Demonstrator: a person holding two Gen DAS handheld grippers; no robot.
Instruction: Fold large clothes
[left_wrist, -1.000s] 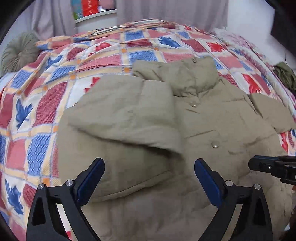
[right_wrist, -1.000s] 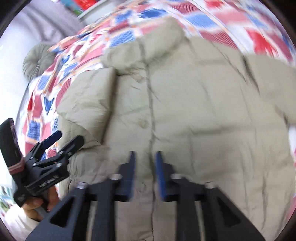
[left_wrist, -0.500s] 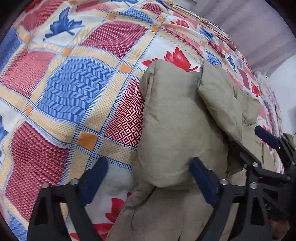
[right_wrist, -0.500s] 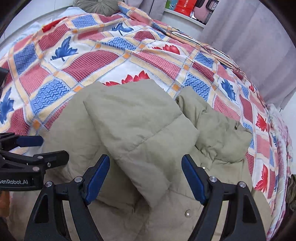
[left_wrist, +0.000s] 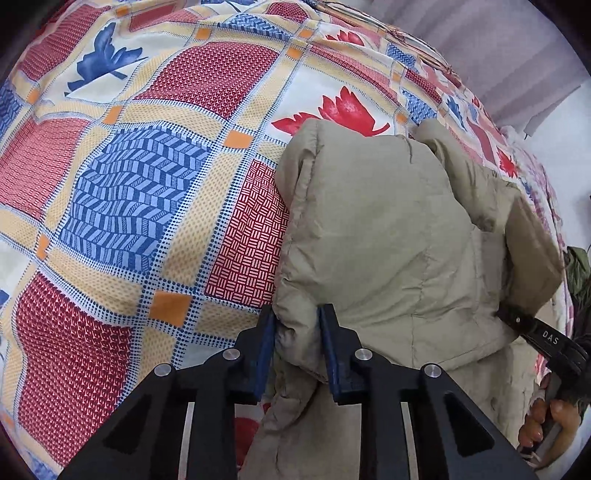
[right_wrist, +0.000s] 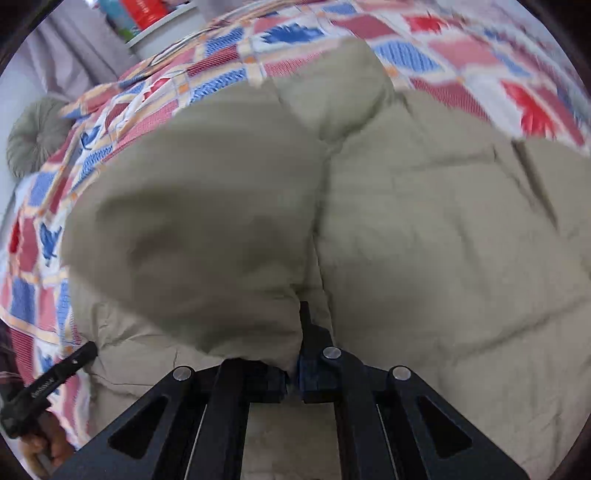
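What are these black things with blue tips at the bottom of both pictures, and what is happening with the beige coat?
They are hand-held grasping tools; a person holds one in each hand, with no robot arm. Each tool carries a wide-angle camera looking along its two fingers, so one picture is from the left tool, the other from the right tool. A padded beige jacket lies on a bed with a patchwork bedspread. The left tool is shut on the jacket's side edge. The right tool is shut on a folded part of the jacket, probably a sleeve; that picture is blurred. The person's hand shows at the edge of the left picture.
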